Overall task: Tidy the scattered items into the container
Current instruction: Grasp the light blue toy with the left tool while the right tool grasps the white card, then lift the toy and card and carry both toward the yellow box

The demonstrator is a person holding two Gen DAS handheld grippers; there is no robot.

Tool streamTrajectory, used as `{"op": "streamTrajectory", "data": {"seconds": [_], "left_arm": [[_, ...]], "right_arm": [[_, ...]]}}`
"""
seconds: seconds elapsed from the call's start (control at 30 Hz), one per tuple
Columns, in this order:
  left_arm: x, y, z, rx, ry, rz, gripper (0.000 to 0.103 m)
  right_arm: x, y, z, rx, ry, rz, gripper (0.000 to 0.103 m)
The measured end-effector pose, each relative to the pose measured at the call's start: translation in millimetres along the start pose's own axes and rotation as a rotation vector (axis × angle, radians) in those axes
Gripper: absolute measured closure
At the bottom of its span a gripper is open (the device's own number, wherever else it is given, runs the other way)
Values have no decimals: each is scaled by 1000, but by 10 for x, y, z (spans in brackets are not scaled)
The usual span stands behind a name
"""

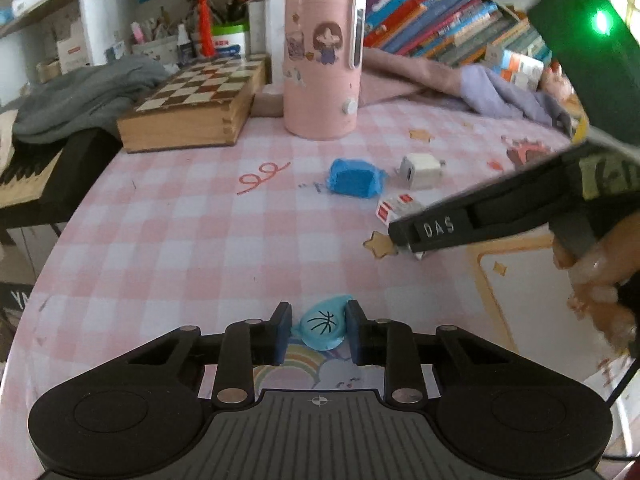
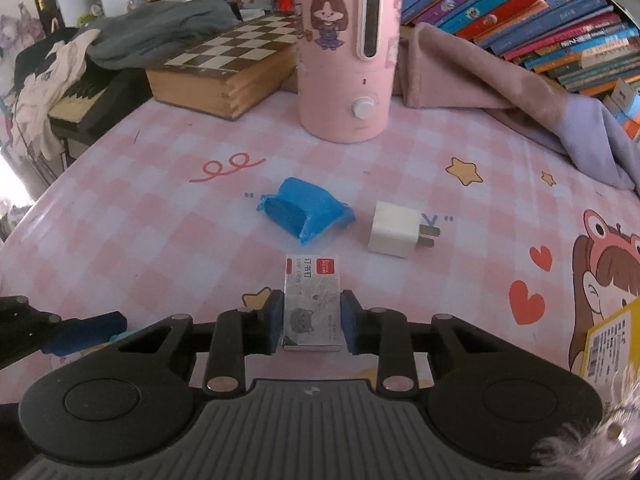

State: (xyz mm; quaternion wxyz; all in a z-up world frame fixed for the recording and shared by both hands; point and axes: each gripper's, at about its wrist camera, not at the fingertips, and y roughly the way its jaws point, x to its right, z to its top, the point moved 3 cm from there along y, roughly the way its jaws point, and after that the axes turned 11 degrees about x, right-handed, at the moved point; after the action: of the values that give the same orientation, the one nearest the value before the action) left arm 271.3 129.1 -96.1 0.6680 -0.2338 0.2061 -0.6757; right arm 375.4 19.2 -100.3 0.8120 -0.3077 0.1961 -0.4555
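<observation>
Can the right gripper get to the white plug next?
Probably not yet: the right gripper is shut on the staples box. The white plug lies just beyond, with bare tablecloth between, so the path itself looks free.

On the table (image 2: 120, 208), the packet (image 2: 306, 212) lies left of the charger (image 2: 396, 230), behind the box (image 2: 312, 304), before the canister (image 2: 346, 52).

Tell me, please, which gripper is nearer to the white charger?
Right. The right gripper, closed on the staple box, sits just short of the charger. The left gripper, around the blue basketball piece, is farther back across the table.
</observation>
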Motion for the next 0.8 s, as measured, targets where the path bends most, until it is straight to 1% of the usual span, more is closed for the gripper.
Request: {"op": "streamTrajectory", "data": {"seconds": [0.13,0.3,0.4,0.63,0.8], "left_arm": [[31,-67,64,17,5,-8,76],[76,-142,80,19,9,-16,76],[113,-226,93,20,19,-23,76],[186,-439,132,52,37,-26,76],[212,-620,175,82,41,-24,76]], "right_arm": [[25,-98,-14,17,13,1,75],[29,-242,-19,35,22,2,75],[36,-366,-19,52,28,2,75],[41,-667,-93,75,33,-5,75],[47,-940,-136,110,32,-12,75]]}}
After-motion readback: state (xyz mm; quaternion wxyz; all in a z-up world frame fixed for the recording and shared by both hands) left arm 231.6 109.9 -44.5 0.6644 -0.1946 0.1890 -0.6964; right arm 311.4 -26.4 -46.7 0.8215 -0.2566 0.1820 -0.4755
